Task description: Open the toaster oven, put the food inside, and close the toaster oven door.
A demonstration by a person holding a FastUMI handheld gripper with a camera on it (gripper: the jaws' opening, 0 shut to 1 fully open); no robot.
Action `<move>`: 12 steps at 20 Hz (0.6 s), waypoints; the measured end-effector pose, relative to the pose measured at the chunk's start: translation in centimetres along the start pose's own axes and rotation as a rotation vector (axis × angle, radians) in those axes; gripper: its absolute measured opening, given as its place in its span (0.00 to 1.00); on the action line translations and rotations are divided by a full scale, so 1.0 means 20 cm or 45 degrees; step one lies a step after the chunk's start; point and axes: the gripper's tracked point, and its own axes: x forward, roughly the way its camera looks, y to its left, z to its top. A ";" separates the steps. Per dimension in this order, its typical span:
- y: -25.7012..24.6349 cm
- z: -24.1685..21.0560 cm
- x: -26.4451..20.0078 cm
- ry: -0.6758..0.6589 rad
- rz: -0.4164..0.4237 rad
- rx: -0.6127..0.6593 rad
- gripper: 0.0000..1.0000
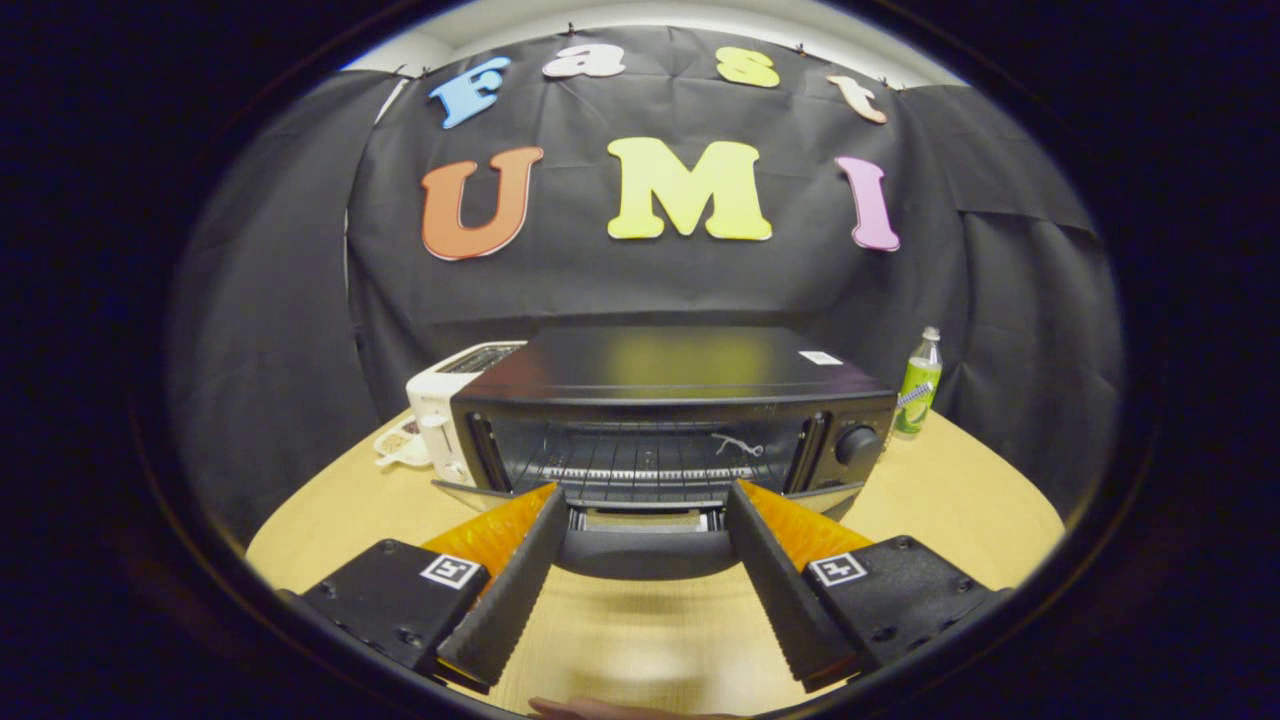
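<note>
While the gripper (648, 500) is hanging spread and empty, its fingers are flanking the dropped door (648, 548) of the toaster oven (672, 420). Opening looks done; rack bare, no food spotted, loading and closing remaining.

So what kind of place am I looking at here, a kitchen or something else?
Likely a staged recording booth, not a real kitchen: black cloth wall behind a wooden table holding a toaster oven with its door down, a white toaster and a bottle. The gripper is open, holding nothing.
</note>
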 end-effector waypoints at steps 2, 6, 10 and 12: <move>0.00 -0.05 -0.04 0.041 -0.022 -0.038 1.00; 0.00 -0.16 -0.08 0.153 -0.052 -0.052 1.00; 0.00 -0.22 -0.09 0.255 -0.052 -0.052 1.00; 0.01 -0.28 -0.11 0.319 -0.051 -0.037 1.00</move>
